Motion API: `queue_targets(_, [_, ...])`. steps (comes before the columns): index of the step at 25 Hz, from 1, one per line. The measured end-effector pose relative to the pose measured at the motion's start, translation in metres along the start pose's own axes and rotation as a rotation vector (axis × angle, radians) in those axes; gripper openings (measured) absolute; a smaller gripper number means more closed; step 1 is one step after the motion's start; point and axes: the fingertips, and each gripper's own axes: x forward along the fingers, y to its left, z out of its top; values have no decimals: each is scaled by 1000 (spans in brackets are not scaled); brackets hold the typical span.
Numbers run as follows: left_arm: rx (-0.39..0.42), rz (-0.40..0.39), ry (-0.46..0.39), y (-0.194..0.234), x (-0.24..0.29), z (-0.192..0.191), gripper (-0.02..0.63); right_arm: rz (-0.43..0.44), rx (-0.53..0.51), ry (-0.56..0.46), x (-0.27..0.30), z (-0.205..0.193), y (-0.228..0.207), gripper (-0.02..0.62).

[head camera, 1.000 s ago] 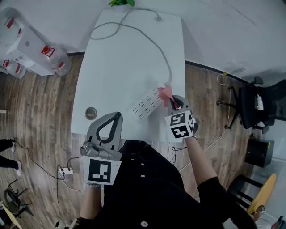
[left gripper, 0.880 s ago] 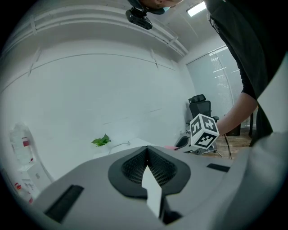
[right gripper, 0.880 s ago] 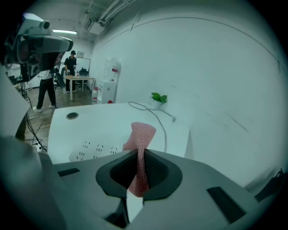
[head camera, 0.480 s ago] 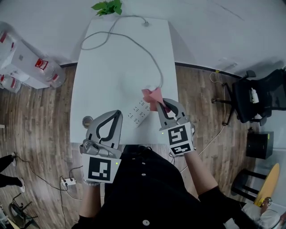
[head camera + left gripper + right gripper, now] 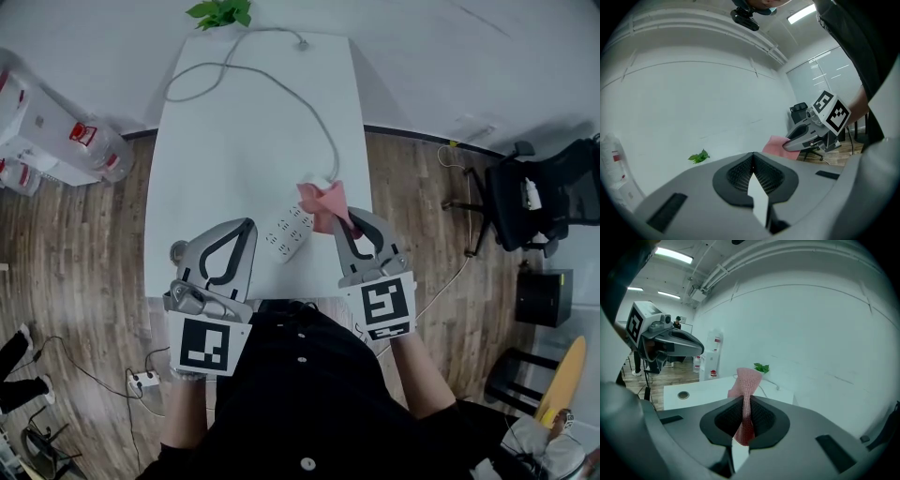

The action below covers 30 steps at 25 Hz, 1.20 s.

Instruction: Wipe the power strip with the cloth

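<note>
The white rectangular table (image 5: 253, 141) is lying mostly bare beyond the white oblong power strip (image 5: 288, 232), which is sitting near its front-right edge; the right gripper (image 5: 342, 217) is clamping the pink knitted cloth (image 5: 319, 199) at the strip's far end; the left gripper (image 5: 246, 228), jaws together on nothing, is hovering beside the strip; 1 grey cable (image 5: 309, 103) is looping away across the table; whether cloth and strip are touching is unclear.

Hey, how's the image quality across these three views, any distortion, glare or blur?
Head view: evenly lit and sharp, but the wide lens warps the table edges. Left gripper view: black round vignette, a bright ceiling light at the top. Right gripper view: same vignette; the cloth between the jaws is crisp.
</note>
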Motion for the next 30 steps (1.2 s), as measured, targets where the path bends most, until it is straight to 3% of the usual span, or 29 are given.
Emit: queue_targets(30, [-2, -29, 12, -9, -1, -7, 14, 18, -7, 15, -6, -3, 17, 49])
